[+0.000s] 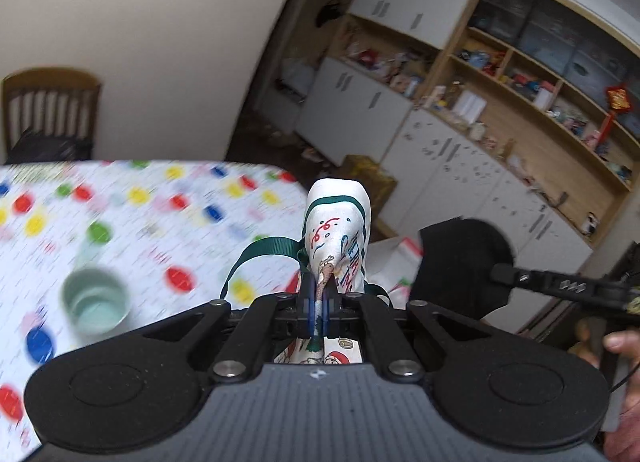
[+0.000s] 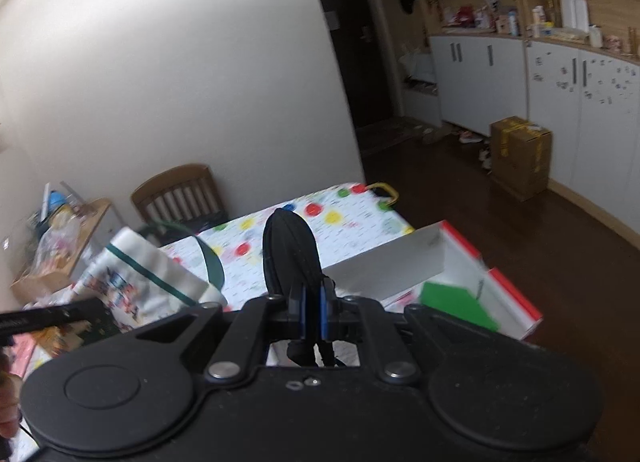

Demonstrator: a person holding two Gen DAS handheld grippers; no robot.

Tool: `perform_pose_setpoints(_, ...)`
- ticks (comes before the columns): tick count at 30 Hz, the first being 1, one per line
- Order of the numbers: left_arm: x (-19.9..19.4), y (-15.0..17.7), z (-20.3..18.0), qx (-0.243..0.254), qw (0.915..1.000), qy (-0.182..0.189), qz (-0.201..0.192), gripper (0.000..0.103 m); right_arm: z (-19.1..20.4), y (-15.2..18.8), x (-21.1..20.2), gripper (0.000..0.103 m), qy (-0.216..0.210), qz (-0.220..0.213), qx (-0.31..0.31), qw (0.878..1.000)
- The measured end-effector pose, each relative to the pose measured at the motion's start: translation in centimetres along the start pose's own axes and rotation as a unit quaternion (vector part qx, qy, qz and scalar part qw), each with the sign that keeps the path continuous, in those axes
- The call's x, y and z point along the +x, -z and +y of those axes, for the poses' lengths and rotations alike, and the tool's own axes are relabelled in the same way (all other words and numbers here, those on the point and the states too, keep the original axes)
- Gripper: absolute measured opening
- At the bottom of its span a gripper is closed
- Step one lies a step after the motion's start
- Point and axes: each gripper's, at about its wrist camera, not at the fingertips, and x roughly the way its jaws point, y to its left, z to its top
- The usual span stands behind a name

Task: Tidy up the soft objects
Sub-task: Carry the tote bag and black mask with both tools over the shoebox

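Note:
My left gripper (image 1: 319,294) is shut on a white printed cloth bag (image 1: 338,229) with green trim and a green strap, held up above the dotted tablecloth (image 1: 140,213). The bag also shows at the left of the right wrist view (image 2: 136,278). My right gripper (image 2: 313,302) is shut on a black soft fabric piece (image 2: 290,254), held in the air over the table. The black piece also shows at the right of the left wrist view (image 1: 464,266), pinched by the right gripper's fingers (image 1: 520,276).
A pale green cup (image 1: 96,302) stands on the table. A white box with red edges (image 2: 460,282) lies open at the table's right end, a green item inside. A wooden chair (image 2: 180,197) stands by the wall. A cardboard box (image 2: 520,157) sits on the floor near the cabinets.

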Motion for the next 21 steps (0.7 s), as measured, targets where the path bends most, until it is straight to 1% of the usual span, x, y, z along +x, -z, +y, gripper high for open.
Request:
perform_pose_setpoints(6, 2.4, -3.3, -5.3, 0.038, 0.9983, 0.044, -0.009, 0.003, -2.0, -1.5, 0.5, 0.006, 0.035, -0.017, 0.004, 0.999)
perform_pose_setpoints(11, 5.4, -4.6, -9.2, 0.058, 0.996, 0.068, -0.007, 0.003, -3.7, -2.6, 1.0, 0.006, 0.062, -0.024, 0.012, 0.998)
perform_pose_setpoints(14, 7.5, -4.4, -11.1, 0.078, 0.9944, 0.071, -0.009, 0.003, -4.9, -2.9, 1.6, 0.006, 0.076, -0.023, 0.021, 0.997)
perform_pose_setpoints(16, 8.9, -4.0, -12.0, 0.082, 0.9941, 0.071, -0.003, 0.003, -5.9, -3.0, 2.2, 0.006, 0.083, -0.019, 0.033, 0.996)
perform_pose_setpoints(21, 12.8, -2.3, -12.0, 0.063, 0.9952, 0.073, 0.02, 0.003, -8.0, -2.7, 4.0, 0.006, 0.091, 0.002, 0.058, 0.994)
